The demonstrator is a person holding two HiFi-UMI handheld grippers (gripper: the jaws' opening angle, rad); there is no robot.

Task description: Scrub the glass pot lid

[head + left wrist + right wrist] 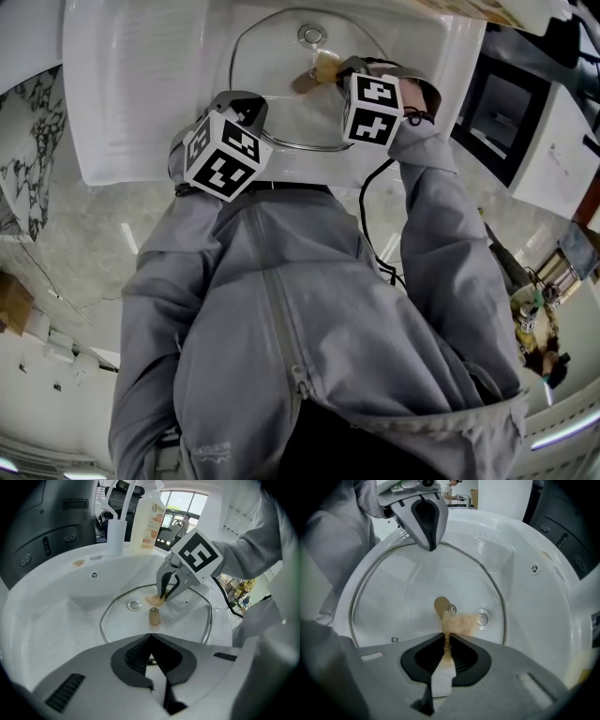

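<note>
Where fibrous tan scrubber [461,623] presses, round steel-rimmed glass lid [393,588]

My jacket [394,356] is grey, with a centre zip [281,323]. Left of the zip, the grey left gripper [150,639] bears a black-and-white marker cube [222,155]; right of it, the right gripper [446,639] trails, seemingly, a black cable [362,211].

Left gripper [429,545] pinches glass lid [393,592]; right gripper [164,596] jaws clamp sponge [459,623].
</note>
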